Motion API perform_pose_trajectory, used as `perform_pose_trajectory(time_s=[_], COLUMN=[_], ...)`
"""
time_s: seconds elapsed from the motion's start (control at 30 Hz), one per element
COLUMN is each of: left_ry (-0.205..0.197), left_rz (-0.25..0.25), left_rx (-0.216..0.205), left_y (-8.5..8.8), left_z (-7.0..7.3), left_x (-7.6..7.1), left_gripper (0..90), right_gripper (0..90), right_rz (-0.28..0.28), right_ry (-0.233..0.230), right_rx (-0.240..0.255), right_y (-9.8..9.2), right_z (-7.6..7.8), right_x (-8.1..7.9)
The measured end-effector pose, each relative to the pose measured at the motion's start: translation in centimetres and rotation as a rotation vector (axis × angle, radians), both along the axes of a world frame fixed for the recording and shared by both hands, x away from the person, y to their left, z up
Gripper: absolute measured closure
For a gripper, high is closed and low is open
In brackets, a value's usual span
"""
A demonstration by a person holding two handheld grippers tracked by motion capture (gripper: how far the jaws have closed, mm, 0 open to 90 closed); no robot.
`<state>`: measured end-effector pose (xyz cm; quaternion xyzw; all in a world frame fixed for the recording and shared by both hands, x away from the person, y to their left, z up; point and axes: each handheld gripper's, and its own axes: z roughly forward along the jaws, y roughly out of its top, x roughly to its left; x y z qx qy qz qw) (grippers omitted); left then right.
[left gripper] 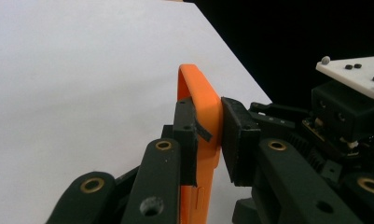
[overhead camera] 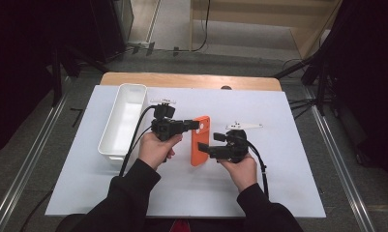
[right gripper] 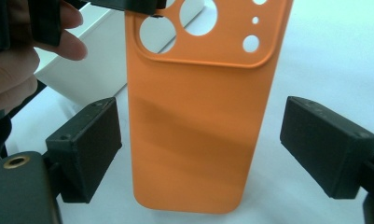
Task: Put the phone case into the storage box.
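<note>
Lying between the two grippers near the middle of the white table sheet [overhead camera: 278, 183], the orange phone case [overhead camera: 200, 140] is being held at its upper end by the left gripper [overhead camera: 194, 124], whose black pads are being pressed against both faces of the thin wall just beside the camera cut-outs. The case is a smooth, matte, rubbery shell with rounded corners, a raised camera block and several round holes — its long edges are being left free. The right gripper [right gripper: 201, 154] is being held with its jaws spread wide, one blocky pad on either side of the case's lower part, neither touching it. To the left, a white rectangular plastic bin [overhead camera: 123, 121] with glossy walls is being left apart from the case — bare sheet is lying open in front of and to the right of both hands.
</note>
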<state>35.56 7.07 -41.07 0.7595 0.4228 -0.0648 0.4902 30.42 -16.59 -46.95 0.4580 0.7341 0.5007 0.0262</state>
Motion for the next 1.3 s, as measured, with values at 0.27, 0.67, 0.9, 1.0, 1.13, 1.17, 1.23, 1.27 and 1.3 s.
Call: perform_pose_trajectory(time_s=[0.27,0.67,0.9,1.0,1.13,1.17,1.23,1.27,1.3], left_ry=[-0.026,-0.049,-0.065,-0.082,-0.092,-0.094,-0.103,-0.103,-0.107], left_rz=[-0.035,-0.093,-0.120,-0.133,-0.151,-0.159,-0.171,-0.173,-0.177], left_rx=[0.031,0.063,0.079,0.092,0.101,0.106,0.120,0.120,0.121], left_y=[-0.1,0.0,0.0,0.1,0.1,0.2,0.2,0.1,0.2], left_z=[0.4,0.8,0.9,1.0,1.2,1.3,1.4,1.5,1.5], left_x=[-0.3,-0.7,-0.8,-1.0,-1.1,-1.1,-1.2,-1.3,-1.3], left_gripper=[77.1,77.0,77.1,77.0,77.0,77.0,77.1,77.0,77.0], right_gripper=[11.8,12.8,12.8,12.8,12.8,12.8,12.8,12.8,12.8], right_rz=[0.043,0.166,0.222,0.237,0.257,0.264,0.277,0.281,0.283], right_ry=[-0.016,-0.043,-0.046,-0.049,-0.044,-0.045,-0.050,-0.055,-0.056], right_rx=[0.005,-0.038,-0.060,-0.070,-0.087,-0.093,-0.106,-0.112,-0.116], right_y=[-1.1,-1.8,-1.9,-2.0,-2.1,-2.1,-2.1,-2.2,-2.2], right_z=[0.9,2.0,2.5,2.5,2.7,2.7,2.8,2.8,2.8], right_x=[0.1,0.0,-0.1,0.0,-0.1,0.0,-0.1,-0.1,-0.1])
